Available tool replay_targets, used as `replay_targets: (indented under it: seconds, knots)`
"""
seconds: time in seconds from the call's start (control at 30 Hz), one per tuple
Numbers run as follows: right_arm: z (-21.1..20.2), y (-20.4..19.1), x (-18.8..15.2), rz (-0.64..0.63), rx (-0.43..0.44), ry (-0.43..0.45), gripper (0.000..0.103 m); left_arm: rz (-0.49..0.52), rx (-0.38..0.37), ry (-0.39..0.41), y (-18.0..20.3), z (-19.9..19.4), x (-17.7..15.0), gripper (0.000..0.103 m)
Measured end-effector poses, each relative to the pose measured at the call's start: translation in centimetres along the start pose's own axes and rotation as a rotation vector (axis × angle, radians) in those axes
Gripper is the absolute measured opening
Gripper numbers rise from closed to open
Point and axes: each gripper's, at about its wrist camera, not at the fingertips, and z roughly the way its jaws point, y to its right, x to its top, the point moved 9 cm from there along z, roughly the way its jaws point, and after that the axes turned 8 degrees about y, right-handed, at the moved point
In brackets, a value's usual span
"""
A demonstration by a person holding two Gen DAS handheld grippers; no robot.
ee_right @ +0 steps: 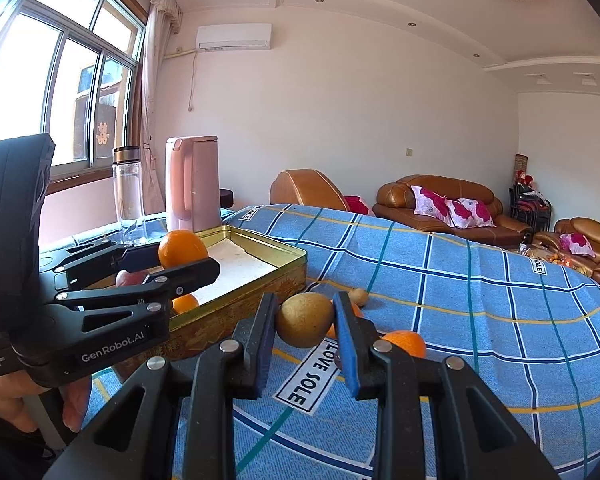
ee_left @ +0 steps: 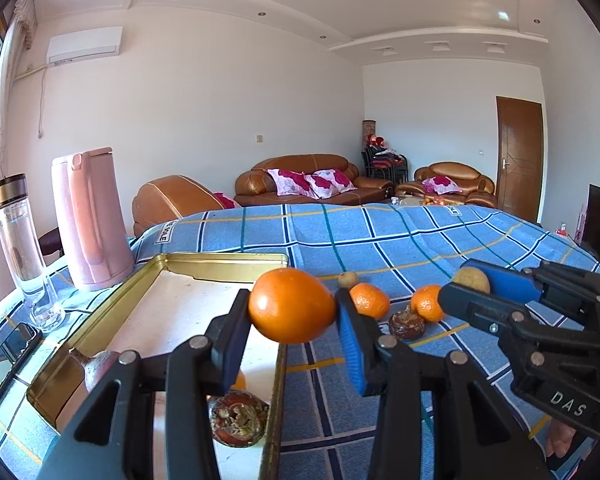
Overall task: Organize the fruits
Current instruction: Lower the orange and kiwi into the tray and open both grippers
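My left gripper (ee_left: 292, 312) is shut on a large orange (ee_left: 291, 306) and holds it above the right rim of a gold tin tray (ee_left: 220, 266). It also shows in the right wrist view (ee_right: 182, 256). My right gripper (ee_right: 305, 320) is shut on a tan kiwi (ee_right: 305, 319), held above the blue checked cloth beside the tray (ee_right: 260, 296). The tray holds a brown mangosteen (ee_left: 238, 418), a reddish fruit (ee_left: 100, 364) and a small orange. On the cloth lie two tangerines (ee_left: 369, 300) (ee_left: 427, 303), another mangosteen (ee_left: 406, 323) and a second kiwi (ee_left: 348, 279).
A pink kettle (ee_left: 90, 220) and a clear glass bottle (ee_left: 20, 248) stand at the tray's far left. A dark phone (ee_left: 8, 356) lies at the left edge. Brown sofas (ee_left: 312, 180) stand beyond the table.
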Motion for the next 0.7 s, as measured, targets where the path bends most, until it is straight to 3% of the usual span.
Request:
replay_targets:
  seconds: [0.7]
  knots:
    - [3.6, -6.3, 0.3, -0.057, 0.113, -0.024, 0.030, -0.046, 0.087, -0.022, -5.9, -0.8, -0.8, 0.043]
